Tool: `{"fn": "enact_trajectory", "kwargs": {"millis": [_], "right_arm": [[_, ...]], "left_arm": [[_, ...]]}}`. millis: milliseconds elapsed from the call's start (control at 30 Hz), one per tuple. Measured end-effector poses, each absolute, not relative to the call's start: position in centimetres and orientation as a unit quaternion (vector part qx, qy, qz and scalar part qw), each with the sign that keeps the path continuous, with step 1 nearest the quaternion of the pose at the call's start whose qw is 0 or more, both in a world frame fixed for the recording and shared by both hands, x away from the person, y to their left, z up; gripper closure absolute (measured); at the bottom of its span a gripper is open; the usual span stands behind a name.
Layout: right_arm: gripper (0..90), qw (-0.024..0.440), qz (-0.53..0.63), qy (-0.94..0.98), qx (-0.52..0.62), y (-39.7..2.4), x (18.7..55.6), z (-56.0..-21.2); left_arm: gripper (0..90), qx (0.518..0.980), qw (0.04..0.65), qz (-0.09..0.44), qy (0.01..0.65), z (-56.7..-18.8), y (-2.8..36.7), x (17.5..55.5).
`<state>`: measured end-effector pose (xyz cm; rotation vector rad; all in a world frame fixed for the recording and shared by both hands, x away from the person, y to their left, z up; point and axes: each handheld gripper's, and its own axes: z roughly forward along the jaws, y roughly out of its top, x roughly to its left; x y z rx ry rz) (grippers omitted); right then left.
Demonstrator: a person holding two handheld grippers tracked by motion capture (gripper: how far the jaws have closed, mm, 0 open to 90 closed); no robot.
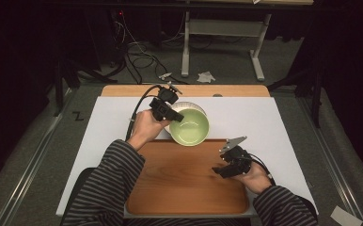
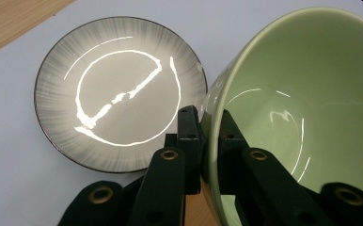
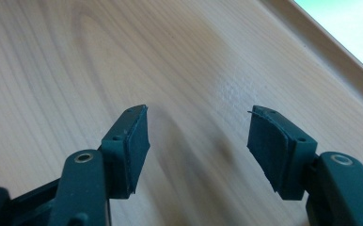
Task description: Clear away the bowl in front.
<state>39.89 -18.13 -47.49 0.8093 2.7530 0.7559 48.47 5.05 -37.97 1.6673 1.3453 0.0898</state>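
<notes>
The bowl (image 1: 190,127) is held tilted at its rim above the far edge of the wooden tray (image 1: 179,188). A plate (image 2: 118,94) is placed just behind it on the mat (image 1: 245,117). The tray is laid on the mat's near part.

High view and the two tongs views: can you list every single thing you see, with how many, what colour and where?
Bowl: one, pale green, tilted, its rim pinched in the left tongs, over the far edge of the tray.
Plate: one, grey with a dark rim, flat on the white mat, beside the bowl.
Tray: one, brown wood, near edge of the table.
Mat: one, white, covers most of the table.
Table: one, light wood, its far strip shows past the mat.
Left tongs: one, black, shut on the bowl's rim.
Right tongs: one, black, open, nothing between them, over the tray.
Sleeves: two, striped grey and black, at the bottom.
</notes>
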Motion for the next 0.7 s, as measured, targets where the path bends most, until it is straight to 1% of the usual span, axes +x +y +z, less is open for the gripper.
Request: {"fn": "enact_trajectory", "kwargs": {"millis": [467, 700], "right_arm": [[40.5, 0.087, 0.251, 0.925, 0.273, -18.2, 40.0, -47.5], [40.5, 0.092, 0.257, 0.923, 0.272, -18.2, 39.9, -47.4]], "left_arm": [[84.4, 0.673, 0.491, 0.014, 0.553, -38.2, 6.0, 46.7], [84.4, 0.671, 0.494, 0.014, 0.553, -38.1, 6.1, 45.9]]}}
